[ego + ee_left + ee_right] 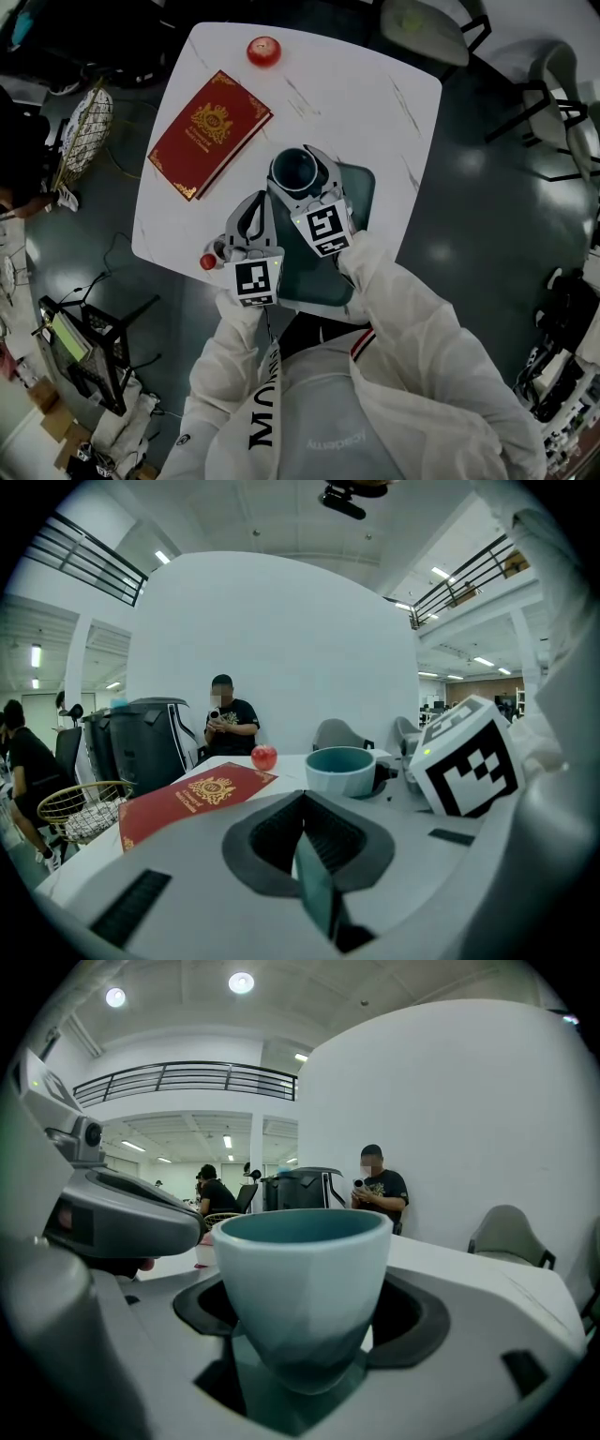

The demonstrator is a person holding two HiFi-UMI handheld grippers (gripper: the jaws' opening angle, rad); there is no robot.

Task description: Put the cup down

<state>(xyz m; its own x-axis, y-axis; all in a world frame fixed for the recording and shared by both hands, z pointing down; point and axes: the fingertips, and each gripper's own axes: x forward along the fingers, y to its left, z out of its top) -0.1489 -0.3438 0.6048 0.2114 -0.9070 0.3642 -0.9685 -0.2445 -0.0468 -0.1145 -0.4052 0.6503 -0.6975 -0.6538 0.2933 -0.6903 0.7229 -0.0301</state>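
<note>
Red book [210, 133] lies flat toward the left edge of the white table [384, 103]. Left gripper [260, 199] is at the near edge, jaws together, nothing between them. Red apple [263, 51] sits at the far edge. Right gripper [305, 161] is clamped on the teal cup [305, 1269], which is upright over the dark green mat [361, 192] at the near edge. Contact between cup and mat cannot be determined.
</note>
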